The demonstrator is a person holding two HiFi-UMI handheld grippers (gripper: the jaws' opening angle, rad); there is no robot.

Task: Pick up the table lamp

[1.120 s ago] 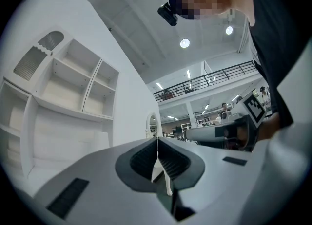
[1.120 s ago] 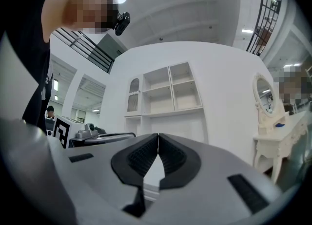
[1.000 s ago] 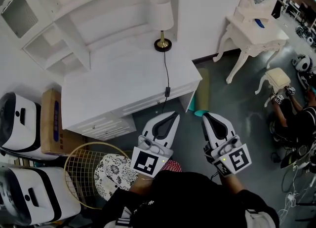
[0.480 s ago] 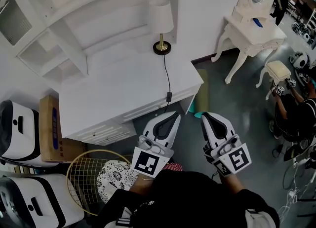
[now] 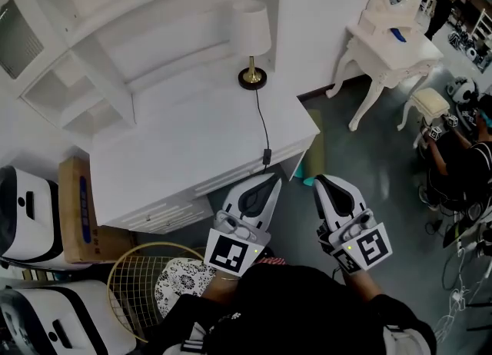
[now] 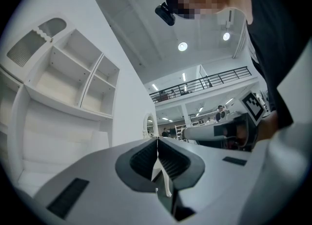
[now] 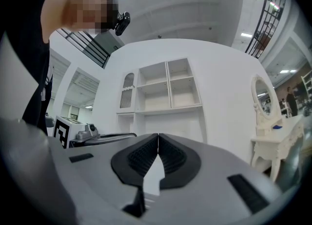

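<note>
The table lamp (image 5: pixel 253 42) has a white shade and a gold base, and stands at the back right of the white desk (image 5: pixel 184 138) in the head view. Its black cord (image 5: pixel 263 127) runs forward over the desk's front edge. My left gripper (image 5: pixel 274 177) and right gripper (image 5: pixel 318 179) are side by side in front of the desk, well short of the lamp. Both are shut with nothing between their jaws. In the left gripper view the closed tips (image 6: pixel 157 140) point slightly upward at the shelves. The right gripper view shows its closed tips (image 7: pixel 158 135) the same way.
A white hutch with open shelves (image 5: pixel 115 46) rises behind the desk. A wire basket (image 5: pixel 150 280) and a cardboard box (image 5: pixel 77 207) sit at the lower left. A white vanity table with mirror (image 5: pixel 388 42) and a stool (image 5: pixel 430 104) stand at the right, near a seated person (image 5: pixel 465 169).
The desk and lamp have shifted slightly in the head view as I move closer. Both grippers stay shut and side by side.
</note>
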